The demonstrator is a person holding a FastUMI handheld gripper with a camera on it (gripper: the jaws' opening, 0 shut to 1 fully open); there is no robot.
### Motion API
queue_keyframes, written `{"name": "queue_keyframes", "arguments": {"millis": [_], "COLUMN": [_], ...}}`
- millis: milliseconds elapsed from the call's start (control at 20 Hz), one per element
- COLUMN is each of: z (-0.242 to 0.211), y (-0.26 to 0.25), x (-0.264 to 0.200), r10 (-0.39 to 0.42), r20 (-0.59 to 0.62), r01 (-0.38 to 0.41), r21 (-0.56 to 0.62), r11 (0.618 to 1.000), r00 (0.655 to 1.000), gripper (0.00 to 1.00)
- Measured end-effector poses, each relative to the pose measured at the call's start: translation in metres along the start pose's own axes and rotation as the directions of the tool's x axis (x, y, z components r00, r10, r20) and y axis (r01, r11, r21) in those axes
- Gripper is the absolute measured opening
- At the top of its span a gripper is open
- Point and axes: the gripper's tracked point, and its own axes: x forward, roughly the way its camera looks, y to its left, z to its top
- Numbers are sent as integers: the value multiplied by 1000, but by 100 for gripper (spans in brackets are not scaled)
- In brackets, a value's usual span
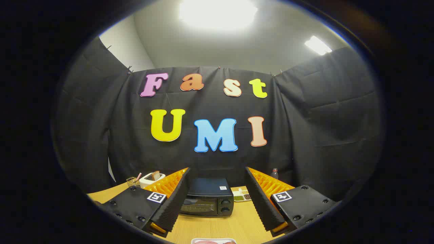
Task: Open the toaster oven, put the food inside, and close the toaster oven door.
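On the wooden surface (237, 223), the black toaster oven (208, 198) sits beyond the tongs (217, 178), framed between their two fingers, door shut. Tongs spread wide, holding nothing, raised above the surface. Food tray (213, 241) lies nearest, just below and between the fingers. White toaster (151, 178) with a bread slice stands behind the left finger; small dish (242, 196) right of the oven, bottle (274, 173) behind.
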Motion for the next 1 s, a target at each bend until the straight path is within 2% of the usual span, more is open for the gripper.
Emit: {"name": "queue_keyframes", "arguments": {"millis": [400, 1000], "z": [-11, 0], "y": [9, 13], "x": [-7, -11], "r10": [14, 28], "r20": [-35, -4], "r01": [-14, -28], "r21": [-5, 4], "r11": [1000, 1000], "r00": [999, 1000], "gripper": [98, 98]}}
